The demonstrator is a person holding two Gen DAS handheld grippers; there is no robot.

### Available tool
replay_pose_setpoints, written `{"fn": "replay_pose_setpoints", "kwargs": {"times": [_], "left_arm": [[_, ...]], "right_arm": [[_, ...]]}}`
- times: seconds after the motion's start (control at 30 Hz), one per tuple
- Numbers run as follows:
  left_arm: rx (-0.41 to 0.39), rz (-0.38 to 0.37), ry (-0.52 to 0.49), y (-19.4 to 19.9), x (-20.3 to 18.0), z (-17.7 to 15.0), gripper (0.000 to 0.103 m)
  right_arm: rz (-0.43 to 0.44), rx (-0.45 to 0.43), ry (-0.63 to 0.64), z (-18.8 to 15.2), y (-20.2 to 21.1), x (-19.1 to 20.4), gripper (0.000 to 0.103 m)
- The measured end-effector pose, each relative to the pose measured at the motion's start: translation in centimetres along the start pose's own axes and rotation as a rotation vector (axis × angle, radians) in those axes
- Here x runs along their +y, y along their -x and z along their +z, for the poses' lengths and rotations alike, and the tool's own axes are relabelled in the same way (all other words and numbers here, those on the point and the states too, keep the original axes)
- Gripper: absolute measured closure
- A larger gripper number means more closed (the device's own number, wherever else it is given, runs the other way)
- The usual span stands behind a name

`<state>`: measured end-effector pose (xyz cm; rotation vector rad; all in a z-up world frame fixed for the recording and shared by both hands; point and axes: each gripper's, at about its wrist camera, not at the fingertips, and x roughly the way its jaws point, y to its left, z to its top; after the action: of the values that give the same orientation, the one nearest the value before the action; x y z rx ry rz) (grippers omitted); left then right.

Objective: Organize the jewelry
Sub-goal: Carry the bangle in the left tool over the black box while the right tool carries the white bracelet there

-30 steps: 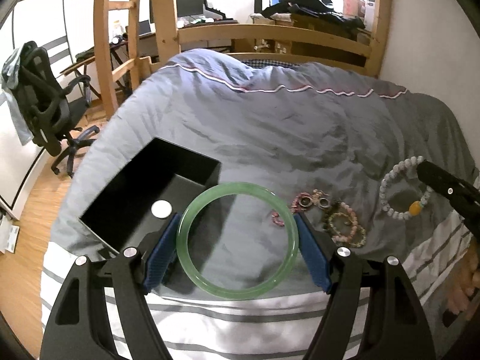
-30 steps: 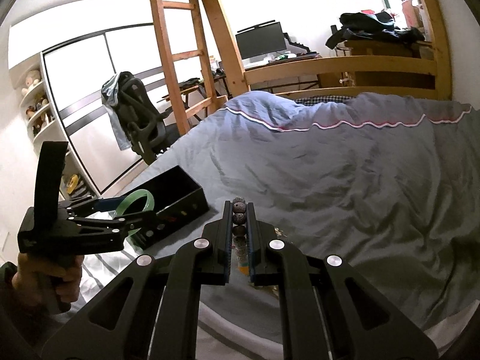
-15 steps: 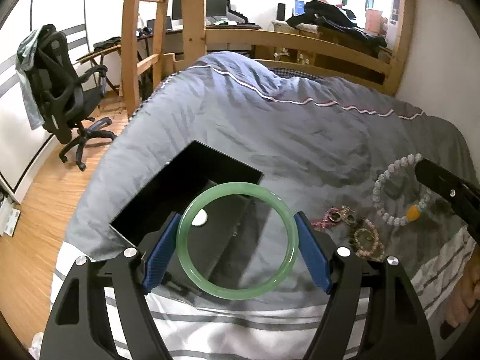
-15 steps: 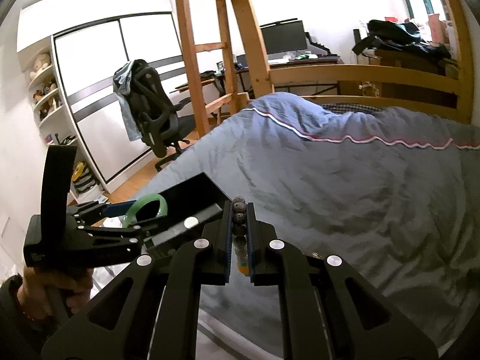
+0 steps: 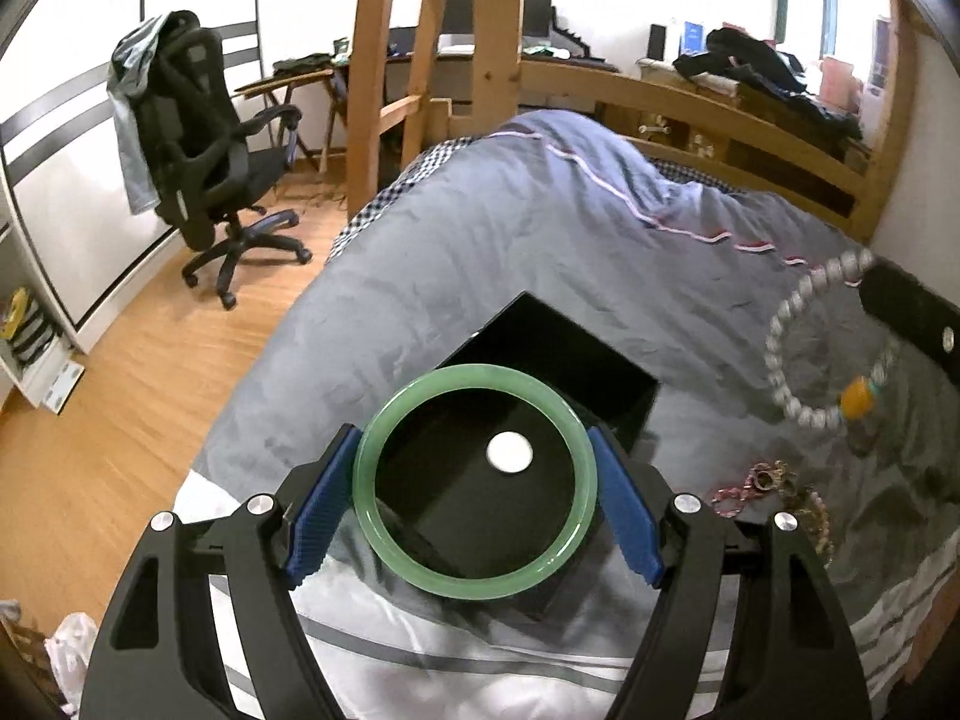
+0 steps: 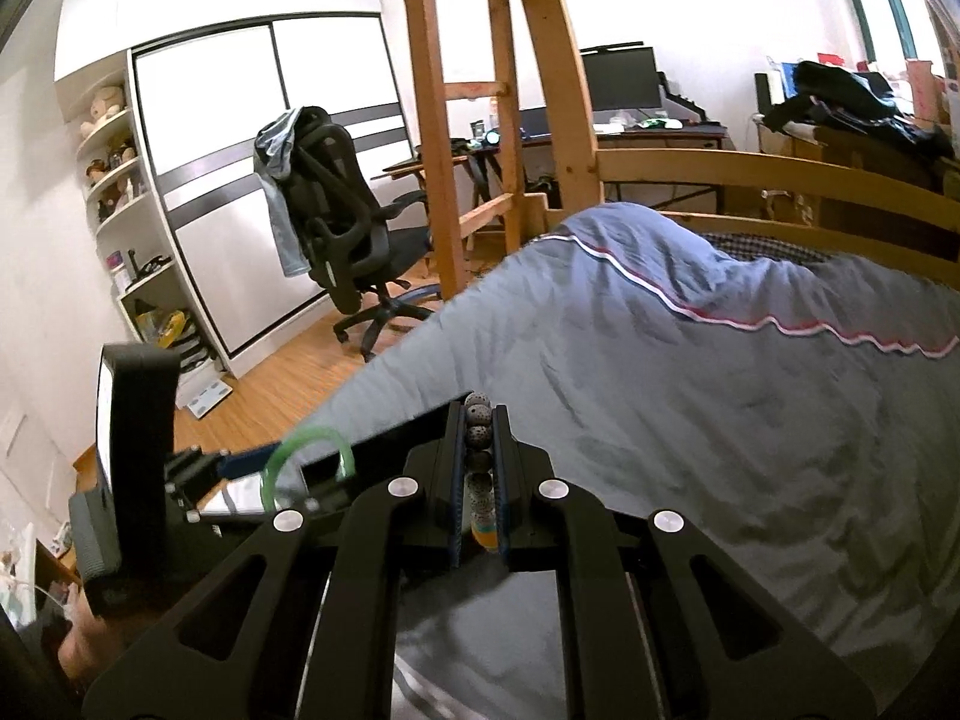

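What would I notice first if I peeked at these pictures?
The shiny green bangle, squeezed between the blue pads of the left tool, right above the open black box on the grey bed cover. Next, the pale bead bracelet with one orange bead, dangling from the right tool to the right.

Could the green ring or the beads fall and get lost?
Maybe. The green bangle is held only at its two sides by the left hand-held gripper, above the black box. If it slips, it might miss the box and roll off the bed's edge onto the wooden floor. The bead bracelet hangs loosely from the right hand-held gripper, so it could swing and snag the small jewelry pile.
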<state>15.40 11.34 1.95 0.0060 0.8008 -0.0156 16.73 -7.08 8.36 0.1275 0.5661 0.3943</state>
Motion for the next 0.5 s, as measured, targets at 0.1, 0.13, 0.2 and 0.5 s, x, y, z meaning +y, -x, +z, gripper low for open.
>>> {"fn": "replay_pose_setpoints", "kwargs": {"times": [0.1, 0.13, 0.2, 0.5], "left_arm": [[0.018, -0.002, 0.022, -0.3, 0.7, 0.0, 0.029], [0.027, -0.015, 0.035, -0.4, 0.9, 0.0, 0.029], [0.050, -0.044, 0.059, -0.7, 1.3, -0.1, 0.029], [0.126, -0.143, 0.149, -2.5, 3.4, -0.6, 0.029]], "right_arm": [[0.015, 0.012, 0.004, 0.4, -1.4, 0.7, 0.094], [0.019, 0.016, 0.005, 0.5, -1.8, 0.9, 0.094], [0.025, 0.029, 0.013, 0.5, -2.6, 1.3, 0.094], [0.077, 0.104, -0.061, -0.3, -6.4, 1.3, 0.094]]}}
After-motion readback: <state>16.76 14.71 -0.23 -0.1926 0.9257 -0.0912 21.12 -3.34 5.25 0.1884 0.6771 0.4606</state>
